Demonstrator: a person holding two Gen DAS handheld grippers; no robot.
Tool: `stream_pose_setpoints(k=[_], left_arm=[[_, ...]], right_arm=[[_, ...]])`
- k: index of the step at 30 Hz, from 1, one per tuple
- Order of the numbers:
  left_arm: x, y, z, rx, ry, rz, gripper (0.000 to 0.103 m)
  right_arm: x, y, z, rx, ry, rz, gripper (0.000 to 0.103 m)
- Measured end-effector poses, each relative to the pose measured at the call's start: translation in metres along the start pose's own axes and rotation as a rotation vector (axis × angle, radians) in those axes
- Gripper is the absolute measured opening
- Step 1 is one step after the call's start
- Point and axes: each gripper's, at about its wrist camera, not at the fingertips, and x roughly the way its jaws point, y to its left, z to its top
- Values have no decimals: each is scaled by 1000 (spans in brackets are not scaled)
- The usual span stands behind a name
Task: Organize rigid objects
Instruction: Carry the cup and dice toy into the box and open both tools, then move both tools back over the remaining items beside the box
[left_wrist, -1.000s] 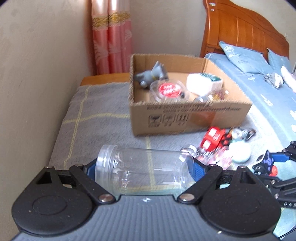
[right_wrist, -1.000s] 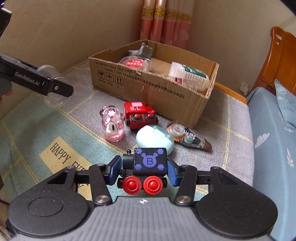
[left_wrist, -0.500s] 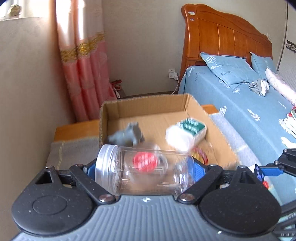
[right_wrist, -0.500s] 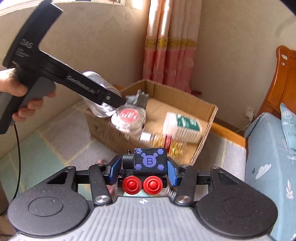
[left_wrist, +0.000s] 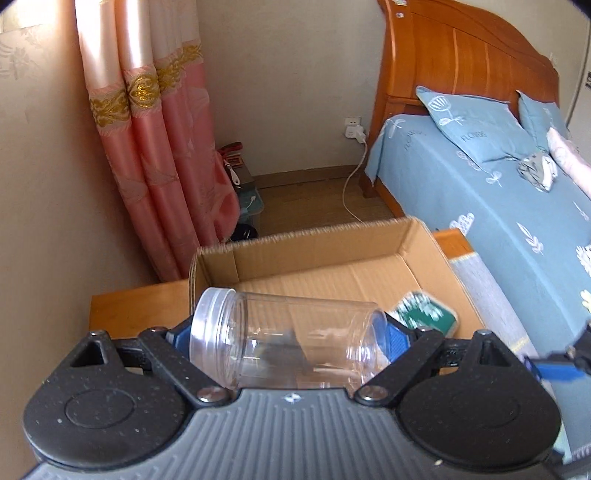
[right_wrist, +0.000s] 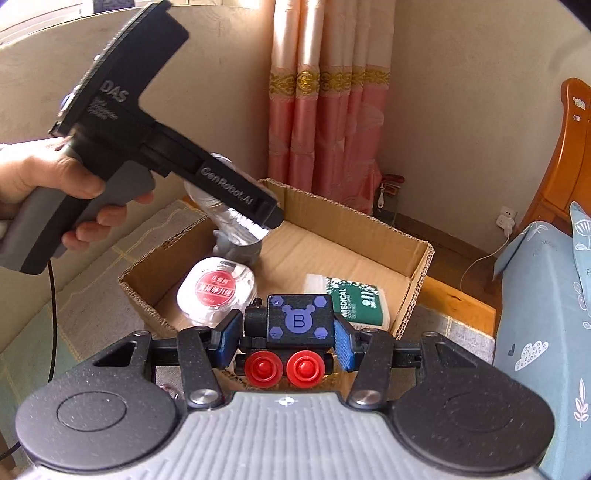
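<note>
Our left gripper (left_wrist: 288, 334) clamps the clear jar (left_wrist: 286, 345) sideways above the cardboard box (left_wrist: 317, 251). Our right gripper (right_wrist: 286, 338) grips the black toy train (right_wrist: 291, 326) at the box's near wall; the grey figure (right_wrist: 236, 249) sits half-hidden behind the jar.

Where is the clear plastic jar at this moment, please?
The clear plastic jar lies sideways between the left gripper fingers, held above the cardboard box, left of the green-and-white bottle.

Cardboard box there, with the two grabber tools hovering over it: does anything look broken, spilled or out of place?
Nothing stands out. The cardboard box looks intact. The left gripper holds an empty clear jar sideways, and the right gripper holds a small toy train. Nothing has spilled.
</note>
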Motion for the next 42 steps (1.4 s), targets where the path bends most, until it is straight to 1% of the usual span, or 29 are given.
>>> stream_pose_setpoints(k=[3, 5, 7, 11, 13, 17, 23, 31, 32, 33, 34, 35, 36, 39, 42], left_arm=[[14, 5, 11, -18, -3, 4, 91], [21, 8, 14, -38, -27, 2, 93], [26, 11, 16, -58, -26, 16, 94], [25, 17, 11, -85, -16, -12, 94], [21, 18, 7, -86, -21, 3, 94], [2, 16, -2, -70, -40, 17, 94], [-34, 14, -21, -33, -66, 67, 95], [-62, 10, -54, -41, -80, 69, 95], [-64, 10, -57, -44, -83, 63, 95], [-67, 10, -61, -51, -90, 58, 95], [-70, 9, -66, -57, -97, 50, 95], [-72, 9, -69, -59, -105, 38, 95], [-74, 8, -73, -61, -110, 29, 96], [-80, 6, -80, -55, -126, 20, 100], [-87, 1, -85, -41, -128, 37, 100]], right_arm=[[7, -3, 3, 0, 9, -16, 56], [10, -5, 5, -5, 13, -31, 56], [13, -7, 6, -3, 16, -35, 56], [17, -14, 11, 0, 17, -45, 56], [22, -18, 14, 13, 17, -42, 56], [33, -26, 24, 32, 22, -46, 56], [57, -42, 42, 55, 41, -59, 56], [88, -59, 66, 115, 45, -89, 56], [91, -61, 68, 125, 46, -89, 60], [93, -62, 69, 132, 45, -91, 75], [93, -61, 68, 137, 41, -101, 83], [91, -61, 67, 139, 29, -107, 97], [88, -60, 64, 137, 13, -102, 102], [77, -57, 58, 145, 11, -86, 102], [64, -52, 52, 142, 6, -89, 103]])
